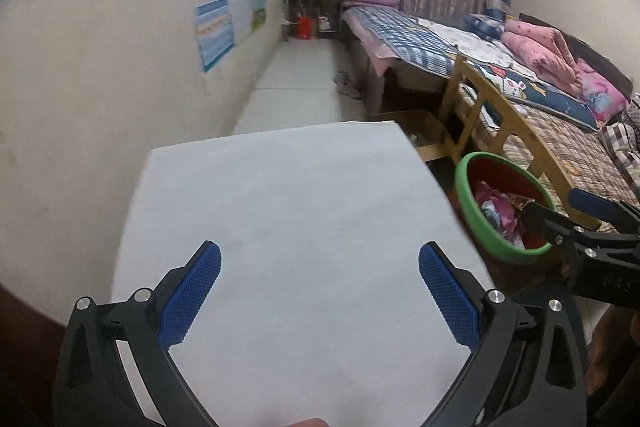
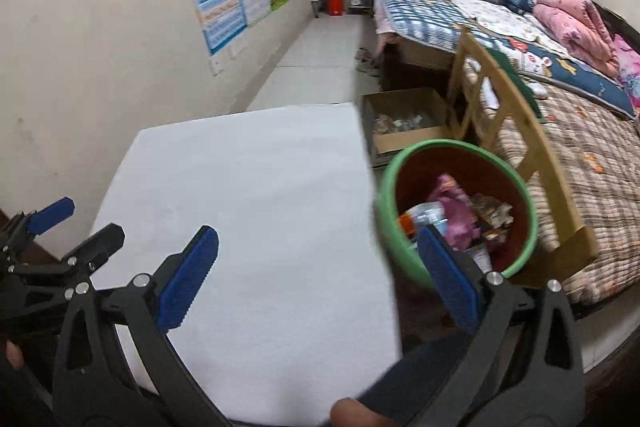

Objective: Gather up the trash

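White cloth over the whole tabletop (image 1: 280, 211), bare from near edge to far edge, its left edge close to the cream wall.

Beds (image 2: 580, 155) run along the right side of the room, off the tabletop's right edge. Plaid and patterned quilts, pink bedding piled further back. A wooden bed rail (image 2: 516, 123) stands between the bed and the bin.

Cardboard box (image 2: 404, 119) sits on the floor just past the tabletop's far right corner, open, small items inside; cannot make them out.

Bin (image 2: 400, 163): green rim, dark red inside, on the floor just beside the tabletop's right edge. Trash (image 2: 456, 211) lies in it: pink and purple wrappers, something with an orange cap, other crumpled packets. Seen from the left wrist view too, with the wrappers heaped against its near wall.

My left claw (image 1: 319, 267): blue pads spread wide, nothing between them, over the near half of the tabletop. Only white cloth shows in the gap.

My right claw (image 2: 316, 247): also spread wide and empty. Its left pad (image 2: 188, 279) is over the cloth near the tabletop's right edge; the right pad overlaps the bin's near rim in the view. Both claws point steeply downward.

A fingertip (image 2: 352, 413) shows at the bottom of the right wrist view.
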Available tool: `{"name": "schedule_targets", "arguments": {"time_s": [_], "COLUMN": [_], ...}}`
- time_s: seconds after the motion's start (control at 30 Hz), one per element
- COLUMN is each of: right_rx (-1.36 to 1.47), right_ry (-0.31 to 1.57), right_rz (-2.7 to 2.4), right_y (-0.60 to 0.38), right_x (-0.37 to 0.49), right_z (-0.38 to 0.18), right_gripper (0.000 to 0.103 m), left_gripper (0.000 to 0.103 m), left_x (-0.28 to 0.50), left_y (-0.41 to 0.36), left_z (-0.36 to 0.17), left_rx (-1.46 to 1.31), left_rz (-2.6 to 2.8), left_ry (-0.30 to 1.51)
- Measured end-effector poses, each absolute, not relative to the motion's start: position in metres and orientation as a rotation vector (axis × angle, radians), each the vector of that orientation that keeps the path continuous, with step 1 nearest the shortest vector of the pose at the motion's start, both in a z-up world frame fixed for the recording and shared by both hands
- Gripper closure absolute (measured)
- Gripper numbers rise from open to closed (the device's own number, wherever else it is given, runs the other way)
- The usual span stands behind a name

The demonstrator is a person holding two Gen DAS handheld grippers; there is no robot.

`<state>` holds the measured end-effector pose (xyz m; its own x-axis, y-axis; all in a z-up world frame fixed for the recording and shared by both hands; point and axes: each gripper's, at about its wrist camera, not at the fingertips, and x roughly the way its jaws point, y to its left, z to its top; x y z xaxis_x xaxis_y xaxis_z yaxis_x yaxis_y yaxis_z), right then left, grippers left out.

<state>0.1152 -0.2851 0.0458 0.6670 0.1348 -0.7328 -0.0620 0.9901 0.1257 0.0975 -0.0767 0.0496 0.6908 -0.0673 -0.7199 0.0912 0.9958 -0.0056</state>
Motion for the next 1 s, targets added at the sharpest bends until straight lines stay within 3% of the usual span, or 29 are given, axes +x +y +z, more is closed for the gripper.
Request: {"name": "schedule_targets", "arguments": {"time_s": [0.37,0.6,1.0], "right_rx": [0.122,0.063,0.043], "right_ry": [0.744,0.699,0.686], "right_rz": [0.142,0.142,0.132], "right_y": [-0.221,-0.208,-0.206], "right_x": [0.057,0.044,0.031], "right_z": [0.018,0.017,0.015], "right_gripper": [0.005,0.005,0.005], "left_gripper": [0.008,0.008,0.008], "left_x": [0.026,0.019,0.015], "left_y": [-0.019,0.018,-0.001], "left_z": [0.021,0.007,0.005], "left_rx": [0.081,-0.086,-0.009], "left_rz": [0.019,0.098,0.062], "left_ry": [0.717,0.731,0.677]}}
